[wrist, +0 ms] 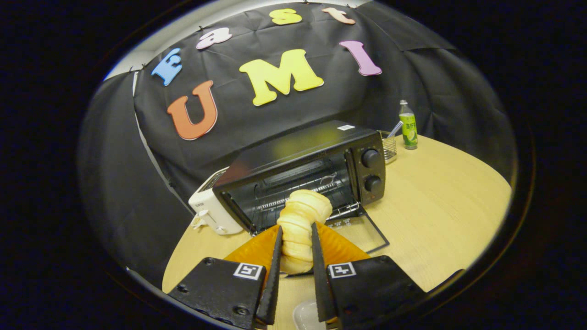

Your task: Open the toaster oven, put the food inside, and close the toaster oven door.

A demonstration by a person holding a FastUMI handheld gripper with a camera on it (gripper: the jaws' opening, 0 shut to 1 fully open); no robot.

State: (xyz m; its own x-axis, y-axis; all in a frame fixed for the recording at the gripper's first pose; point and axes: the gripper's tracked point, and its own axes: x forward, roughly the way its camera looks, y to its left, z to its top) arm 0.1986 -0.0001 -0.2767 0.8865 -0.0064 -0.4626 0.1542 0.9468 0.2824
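Observation:
A black toaster oven point(316, 165) stands on the round wooden table point(440, 201) with its glass door point(362, 231) folded down flat toward me. Its wire rack point(293, 201) shows inside the open cavity. My gripper point(296, 238) is shut on a pale yellow ridged pastry point(302, 215), held upright between the fingers. The pastry's top reaches to the front of the oven opening, above the lowered door. Two black dials point(370, 170) sit on the oven's right panel.
A white toaster point(211, 208) stands left of the oven, touching its side. Behind the oven on the right are a wire basket point(390, 147) and a green-labelled bottle point(408, 126). A white dish point(305, 316) lies under the fingers near the table's front edge.

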